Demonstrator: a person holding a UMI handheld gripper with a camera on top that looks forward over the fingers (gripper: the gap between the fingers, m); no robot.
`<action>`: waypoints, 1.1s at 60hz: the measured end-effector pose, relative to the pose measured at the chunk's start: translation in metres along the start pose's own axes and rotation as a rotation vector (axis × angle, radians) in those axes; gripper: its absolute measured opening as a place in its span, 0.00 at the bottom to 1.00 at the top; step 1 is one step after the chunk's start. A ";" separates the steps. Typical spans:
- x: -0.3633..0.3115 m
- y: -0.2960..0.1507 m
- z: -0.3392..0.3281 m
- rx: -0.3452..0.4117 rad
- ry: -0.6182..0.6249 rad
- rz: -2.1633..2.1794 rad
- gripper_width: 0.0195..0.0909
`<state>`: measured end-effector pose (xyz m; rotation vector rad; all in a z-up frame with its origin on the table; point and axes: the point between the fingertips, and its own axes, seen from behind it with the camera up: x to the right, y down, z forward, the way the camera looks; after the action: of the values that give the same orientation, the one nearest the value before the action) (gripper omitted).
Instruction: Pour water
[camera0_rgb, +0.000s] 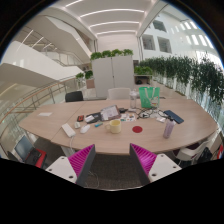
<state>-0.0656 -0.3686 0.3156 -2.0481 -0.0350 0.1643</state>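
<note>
With the claw (113, 160) held open and empty, the distant table (50, 130) should be approached steadily before any vessel is grasped.

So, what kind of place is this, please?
Probably an office atrium or lounge: a long oval meeting table with chairs, planters on cabinets, and balcony floors above. The open gripper points at the table.

A small yellow cup (116, 126) stands upright near the middle of the table, well beyond the fingers and roughly in line with the gap between them. To its right, near the table's right end, a grey bottle (168, 129) stands upright, also well ahead of the fingers. The two stand well apart. Whether either holds water cannot be told, and neither is touched by the fingers.
</note>
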 end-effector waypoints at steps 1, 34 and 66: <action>-0.001 0.000 0.001 0.000 0.003 0.000 0.79; 0.221 0.064 0.180 0.110 0.201 -0.075 0.79; 0.463 0.027 0.396 0.224 0.308 0.010 0.78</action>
<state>0.3397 0.0119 0.0634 -1.8301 0.1776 -0.1365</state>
